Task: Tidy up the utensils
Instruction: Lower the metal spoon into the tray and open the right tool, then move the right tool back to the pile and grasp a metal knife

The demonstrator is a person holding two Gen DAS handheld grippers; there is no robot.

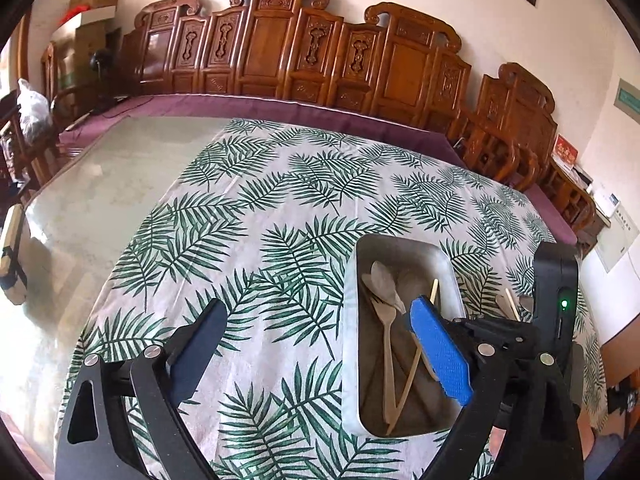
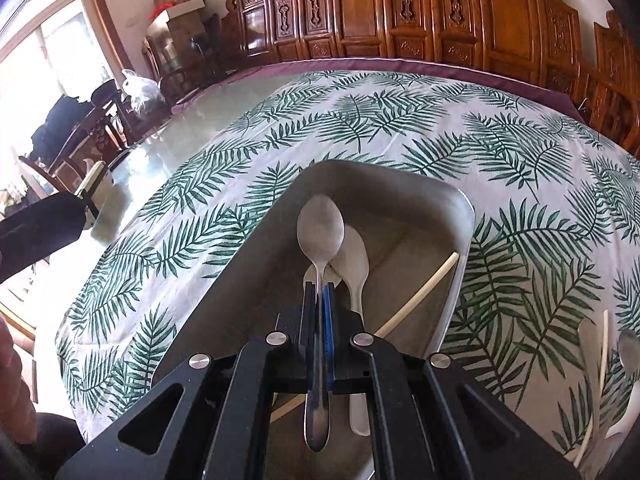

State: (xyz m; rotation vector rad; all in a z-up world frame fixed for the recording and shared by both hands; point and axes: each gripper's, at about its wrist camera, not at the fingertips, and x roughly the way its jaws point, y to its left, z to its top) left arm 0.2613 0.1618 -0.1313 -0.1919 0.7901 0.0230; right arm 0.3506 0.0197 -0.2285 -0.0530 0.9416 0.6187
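Observation:
A metal tray (image 1: pixel 352 296) sits on the leaf-print cloth; in the right wrist view it (image 2: pixel 460 208) lies right under my right gripper. My right gripper (image 2: pixel 319 286) is shut on a metal spoon (image 2: pixel 321 226) by its handle, bowl pointing forward, above the tray. In the tray lie a white spoon (image 2: pixel 354 260) and a pale chopstick (image 2: pixel 420 294). The left wrist view shows spoons (image 1: pixel 382 280) and chopsticks (image 1: pixel 410 380) in the tray. My left gripper (image 1: pixel 316 306) is open and empty, just left of the tray. The right gripper's body (image 1: pixel 556 292) shows beyond the tray.
More utensils lie on the cloth right of the tray: a chopstick (image 2: pixel 603 344) and spoons (image 2: pixel 628 348). The cloth covers part of a glass-topped table (image 1: pixel 100 184). Carved wooden chairs (image 1: pixel 280 40) line the far side. A black and cream object (image 1: pixel 12 256) sits at the table's left edge.

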